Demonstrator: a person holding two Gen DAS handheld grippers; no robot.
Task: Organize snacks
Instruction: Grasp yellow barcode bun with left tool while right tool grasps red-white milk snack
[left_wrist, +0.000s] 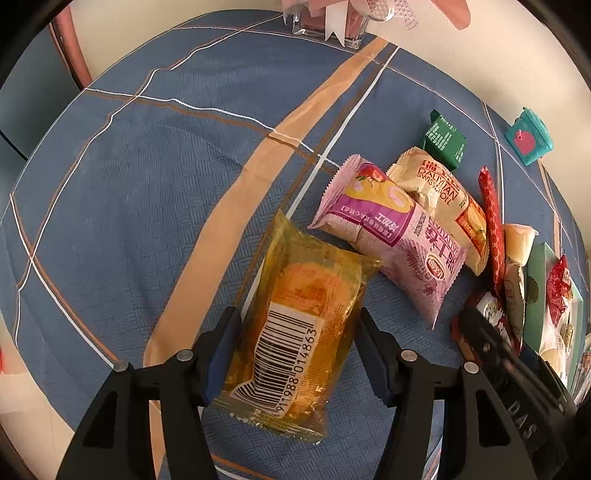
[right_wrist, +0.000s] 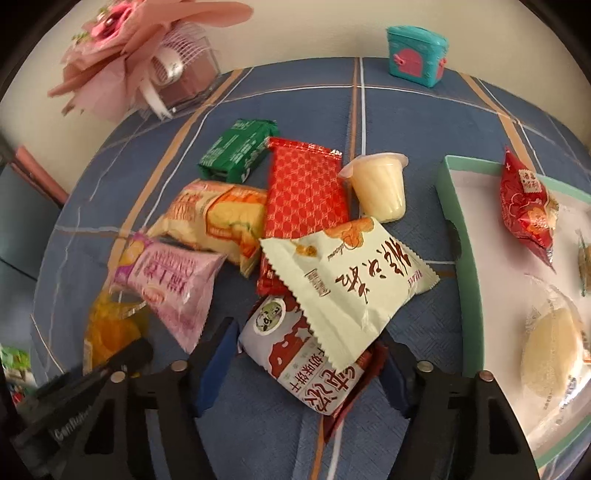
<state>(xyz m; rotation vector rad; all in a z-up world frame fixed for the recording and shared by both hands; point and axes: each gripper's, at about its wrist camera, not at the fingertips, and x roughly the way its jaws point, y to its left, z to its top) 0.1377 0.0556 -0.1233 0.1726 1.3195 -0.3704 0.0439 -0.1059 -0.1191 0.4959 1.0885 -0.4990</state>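
Between my left gripper's (left_wrist: 297, 354) jaws lies the yellow cake pack (left_wrist: 295, 332), pads at its sides; whether they press I cannot tell. Ahead to the right lies the pink roll (left_wrist: 391, 236). My right gripper (right_wrist: 306, 365) straddles the red-and-white biscuit pack (right_wrist: 303, 354), grip unclear, under the cream packet (right_wrist: 354, 277); the tray (right_wrist: 465, 266) sits right.

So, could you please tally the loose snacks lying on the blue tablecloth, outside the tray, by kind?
Wrapped packets: 7 (green foil packet, red patterned foil packet, yellow-orange Swiss roll packet, pink-purple Swiss roll packet, clear yellow cake packet, cream serrated-edge packet, red-and-white biscuit packet)
Cream plastic jelly cup: 1
Total: 8 in view
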